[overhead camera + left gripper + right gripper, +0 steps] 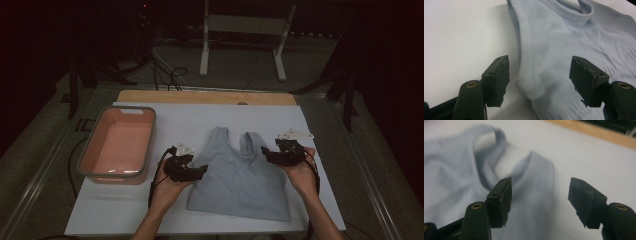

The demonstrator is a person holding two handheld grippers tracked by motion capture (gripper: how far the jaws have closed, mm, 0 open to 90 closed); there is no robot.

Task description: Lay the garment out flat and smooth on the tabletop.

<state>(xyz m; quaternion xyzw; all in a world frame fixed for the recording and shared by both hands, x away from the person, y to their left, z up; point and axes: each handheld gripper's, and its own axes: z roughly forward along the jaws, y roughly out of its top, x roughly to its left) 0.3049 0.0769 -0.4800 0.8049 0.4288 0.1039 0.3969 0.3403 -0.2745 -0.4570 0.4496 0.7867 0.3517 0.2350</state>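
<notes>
A light blue-grey tank top (240, 175) lies flat on the white tabletop (200, 120), straps toward the far side. My left gripper (202, 170) rests at the garment's left armhole edge with its jaws open. In the left gripper view the ribbed armhole hem of the tank top (529, 65) runs between the pads of that gripper (539, 75), and neither pad presses on it. My right gripper (265, 152) hovers at the right shoulder strap, also open. In the right gripper view the blurred strap of the tank top (536, 170) sits below the spread jaws of that gripper (540, 195).
A pink tub with a grey rim (150, 145) stands on the table to the left of the garment, with nothing in it. A wooden strip (200, 96) borders the far edge. A white stand (240, 45) and cables lie on the floor beyond.
</notes>
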